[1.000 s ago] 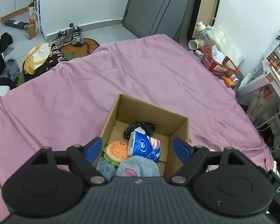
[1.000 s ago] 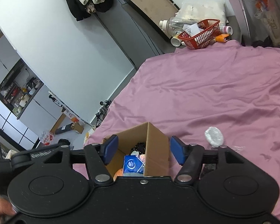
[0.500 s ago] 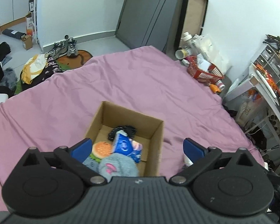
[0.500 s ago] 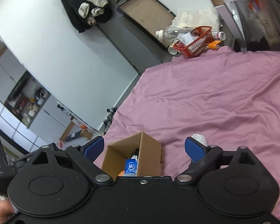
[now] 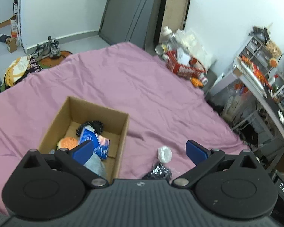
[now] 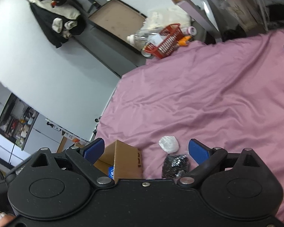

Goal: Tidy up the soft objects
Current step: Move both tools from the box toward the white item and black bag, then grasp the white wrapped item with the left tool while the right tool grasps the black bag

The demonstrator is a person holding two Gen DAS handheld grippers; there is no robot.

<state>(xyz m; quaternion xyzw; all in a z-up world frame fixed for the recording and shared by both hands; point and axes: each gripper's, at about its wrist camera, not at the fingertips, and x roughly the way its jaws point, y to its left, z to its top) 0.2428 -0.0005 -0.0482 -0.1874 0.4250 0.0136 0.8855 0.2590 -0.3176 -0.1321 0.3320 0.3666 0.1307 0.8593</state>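
Both the left tongs point(image 5: 139, 150) and right tongs point(image 6: 145, 149) gape empty over the pink bed point(image 5: 123, 83), the filled box point(image 5: 123, 130) standing left of a white bundle point(image 5: 164, 154) and black pouch point(image 6: 175, 163), with bare sheet beyond to the far edge.

Bed sheet point(image 5: 142, 87) is a dusty pink-purple all over, no print. Cardboard box point(image 5: 123, 130) is plain brown; inside it there's a blue tissue pack point(image 5: 93, 141) with white lettering, an orange burger plush point(image 5: 68, 142), and something grey and fuzzy point(image 5: 95, 165). Lower middle of the frame: a white wad point(image 5: 164, 154) and a shiny black bundle point(image 5: 159, 172). Red basket point(image 5: 181, 67) upper right.
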